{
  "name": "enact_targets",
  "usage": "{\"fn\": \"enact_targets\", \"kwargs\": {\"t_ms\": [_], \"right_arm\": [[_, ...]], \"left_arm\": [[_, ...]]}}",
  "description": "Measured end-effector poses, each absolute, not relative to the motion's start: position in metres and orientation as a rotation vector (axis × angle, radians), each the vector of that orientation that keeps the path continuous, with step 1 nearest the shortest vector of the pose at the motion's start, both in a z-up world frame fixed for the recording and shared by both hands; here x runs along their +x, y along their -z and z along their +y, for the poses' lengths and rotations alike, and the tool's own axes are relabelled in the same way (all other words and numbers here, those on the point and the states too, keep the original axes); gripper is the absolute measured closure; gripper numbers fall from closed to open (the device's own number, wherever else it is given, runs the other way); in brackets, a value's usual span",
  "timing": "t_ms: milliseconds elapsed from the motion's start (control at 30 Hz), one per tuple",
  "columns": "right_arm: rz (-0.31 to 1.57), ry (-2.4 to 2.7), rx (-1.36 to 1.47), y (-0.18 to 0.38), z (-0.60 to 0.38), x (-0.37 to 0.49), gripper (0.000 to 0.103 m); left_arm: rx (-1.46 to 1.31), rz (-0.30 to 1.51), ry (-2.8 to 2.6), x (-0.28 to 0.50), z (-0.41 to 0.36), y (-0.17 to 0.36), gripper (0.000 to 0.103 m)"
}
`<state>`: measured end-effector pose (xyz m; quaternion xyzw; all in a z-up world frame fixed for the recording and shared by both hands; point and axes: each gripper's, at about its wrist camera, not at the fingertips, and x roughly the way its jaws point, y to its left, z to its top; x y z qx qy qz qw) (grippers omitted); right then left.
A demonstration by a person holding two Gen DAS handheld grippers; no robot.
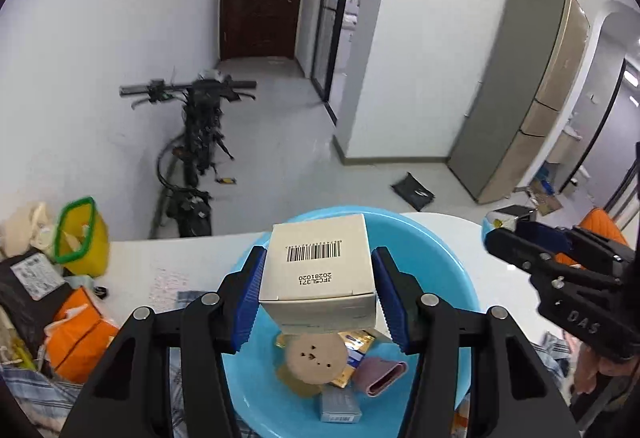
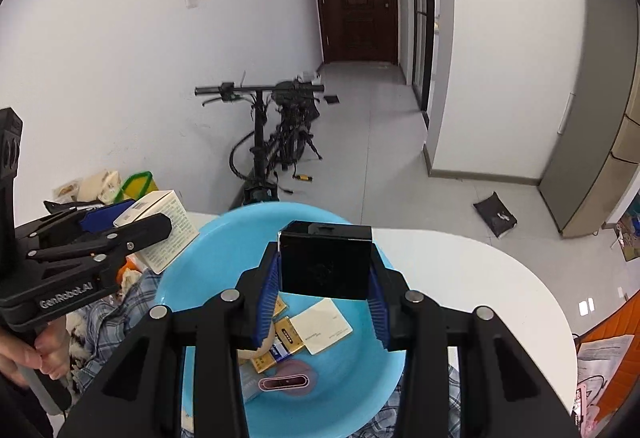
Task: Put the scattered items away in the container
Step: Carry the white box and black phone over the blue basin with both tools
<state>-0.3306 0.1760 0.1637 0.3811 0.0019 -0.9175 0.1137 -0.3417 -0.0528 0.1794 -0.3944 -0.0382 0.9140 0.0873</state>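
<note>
Both claws clamped — left claw (image 1: pixel 318 292) on white box (image 1: pixel 320 262), right claw (image 2: pixel 322 300) on black box (image 2: pixel 325 262) — over white table (image 1: pixel 160 258).

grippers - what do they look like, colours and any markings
Both are black angular plastic frames with silver round pivot bolts and ribbed blue finger pads. The left gripper reads GenRobot.AI in white along its side; the right gripper shows raised letters DAS.

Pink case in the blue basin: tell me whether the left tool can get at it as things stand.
Probably not yet. The left tool is shut on the white box, which hangs directly above the pink case in the blue basin; it must release first.
</note>
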Motion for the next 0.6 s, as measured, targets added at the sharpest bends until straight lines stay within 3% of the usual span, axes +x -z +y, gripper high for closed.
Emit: {"fn": "enact_targets", "kwargs": {"t_ms": [133,600], "right_arm": [[0.037,2.673,1.186,-0.153,0.173,-0.343,0.065],[0.134,2.47,1.535,-0.046,0.168,-0.356,0.065]], "left_arm": [[-1.264,-0.177,-2.693,-0.357,-0.057,-0.16,0.047],[-1.593,-0.02,-2.529,-0.363,-0.028,-0.057,0.047]]}}
